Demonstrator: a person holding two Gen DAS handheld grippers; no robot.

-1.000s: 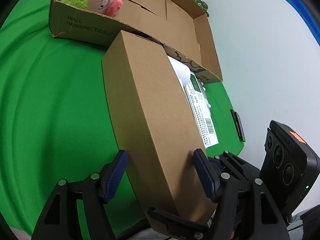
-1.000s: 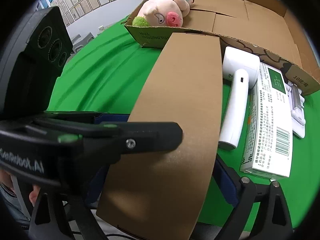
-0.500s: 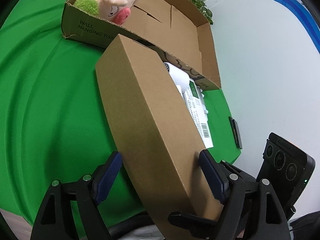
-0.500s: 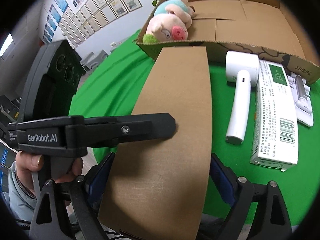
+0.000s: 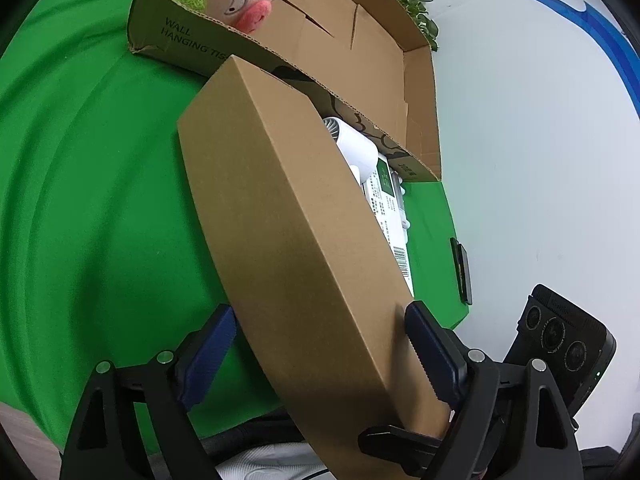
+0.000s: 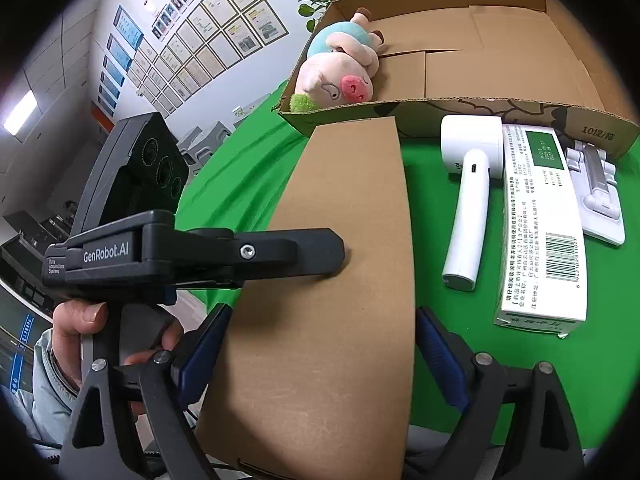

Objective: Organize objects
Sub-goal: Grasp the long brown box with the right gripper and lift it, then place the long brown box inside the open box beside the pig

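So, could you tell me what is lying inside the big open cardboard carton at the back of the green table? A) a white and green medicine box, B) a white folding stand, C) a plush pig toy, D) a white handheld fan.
C: the plush pig toy lies in the open carton's left corner, while the other three rest on the green cloth in front of it.

Bright, even indoor light, soft shadows, sharp focus, heavy fisheye bending with black corners.
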